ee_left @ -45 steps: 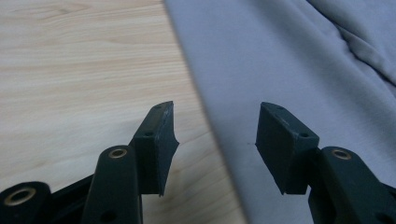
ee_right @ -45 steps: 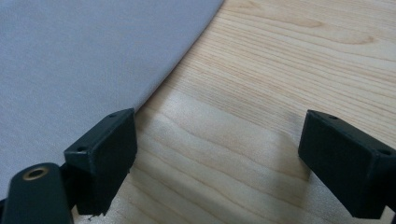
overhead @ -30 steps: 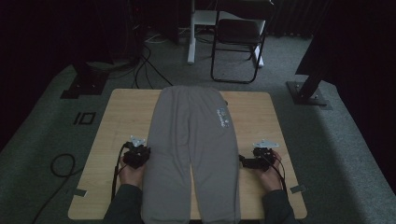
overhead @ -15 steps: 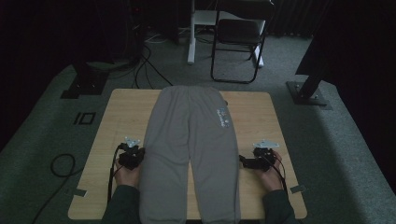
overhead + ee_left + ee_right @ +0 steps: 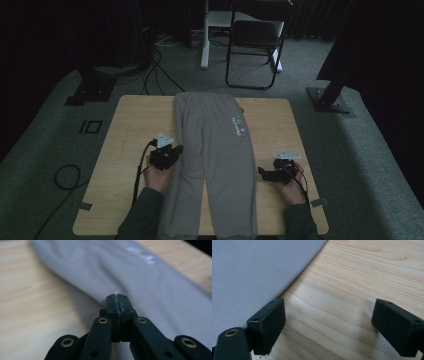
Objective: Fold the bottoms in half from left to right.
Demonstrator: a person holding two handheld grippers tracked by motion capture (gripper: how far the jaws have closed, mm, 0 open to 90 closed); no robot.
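Grey sweatpants point(image 5: 215, 160) lie flat down the middle of my desk point(image 5: 125, 135), waistband far, leg ends cut off at the near edge. My left tongs point(image 5: 117, 298) are pressed together at the trousers' left edge; whether cloth is pinched between them I cannot tell. My right tongs point(image 5: 328, 326) gape wide over bare wood beside the right leg.

High view overhead, gripper views close, sharing trousers point(image 5: 215, 150)

I work in a dim recording studio: black curtains point(image 5: 60, 35) around, grey carpet point(image 5: 45, 150), stand bases point(image 5: 330, 100), loose cables point(image 5: 155, 70), a folding chair point(image 5: 255, 45) at the frame's top.
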